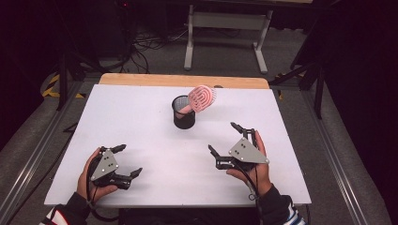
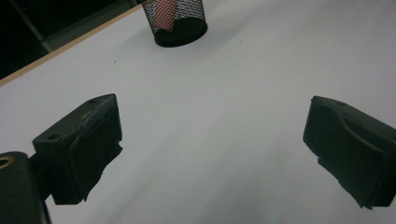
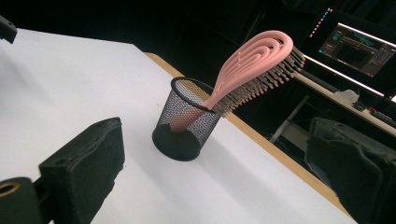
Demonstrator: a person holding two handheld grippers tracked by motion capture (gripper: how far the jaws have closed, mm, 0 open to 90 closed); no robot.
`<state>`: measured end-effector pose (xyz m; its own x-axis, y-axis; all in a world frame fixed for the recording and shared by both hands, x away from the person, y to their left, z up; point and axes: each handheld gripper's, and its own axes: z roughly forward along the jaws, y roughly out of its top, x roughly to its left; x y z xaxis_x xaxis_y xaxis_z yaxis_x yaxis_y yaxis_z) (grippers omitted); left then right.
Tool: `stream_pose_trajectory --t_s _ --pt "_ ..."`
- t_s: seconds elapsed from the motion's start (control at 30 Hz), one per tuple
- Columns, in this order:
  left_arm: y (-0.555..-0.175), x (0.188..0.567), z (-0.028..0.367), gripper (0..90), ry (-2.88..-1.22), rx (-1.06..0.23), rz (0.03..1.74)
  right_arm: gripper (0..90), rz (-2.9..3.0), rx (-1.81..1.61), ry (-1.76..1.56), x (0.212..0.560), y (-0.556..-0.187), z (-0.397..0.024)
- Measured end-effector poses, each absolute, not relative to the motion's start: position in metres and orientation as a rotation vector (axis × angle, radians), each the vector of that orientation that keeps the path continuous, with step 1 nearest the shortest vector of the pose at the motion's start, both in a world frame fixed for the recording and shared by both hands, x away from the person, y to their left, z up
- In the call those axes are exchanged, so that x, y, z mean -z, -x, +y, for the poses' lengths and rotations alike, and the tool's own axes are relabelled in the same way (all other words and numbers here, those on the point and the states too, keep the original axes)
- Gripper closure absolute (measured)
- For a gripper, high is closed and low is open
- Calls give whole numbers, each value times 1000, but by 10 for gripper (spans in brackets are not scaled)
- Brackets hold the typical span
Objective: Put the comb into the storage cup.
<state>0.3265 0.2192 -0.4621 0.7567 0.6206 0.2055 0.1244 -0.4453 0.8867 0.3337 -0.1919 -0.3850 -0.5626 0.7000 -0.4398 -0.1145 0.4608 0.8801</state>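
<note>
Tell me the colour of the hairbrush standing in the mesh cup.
Pink; the hairbrush shows best in the right gripper view.

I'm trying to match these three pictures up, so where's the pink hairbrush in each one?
High view: pink hairbrush at top centre, leaning right out of the black mesh cup.
Left gripper view: its handle shows through the mesh at the top edge.
Right gripper view: centre, head upper right.
Shared landmark: the cup.
</note>
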Motion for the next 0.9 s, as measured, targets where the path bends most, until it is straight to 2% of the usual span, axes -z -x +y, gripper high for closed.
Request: stream_pose_trajectory --t_s 0.9 --pt "-326 462 219 53 -1981 -645 561 57 1888 -1148 -505 405 -321 -212"
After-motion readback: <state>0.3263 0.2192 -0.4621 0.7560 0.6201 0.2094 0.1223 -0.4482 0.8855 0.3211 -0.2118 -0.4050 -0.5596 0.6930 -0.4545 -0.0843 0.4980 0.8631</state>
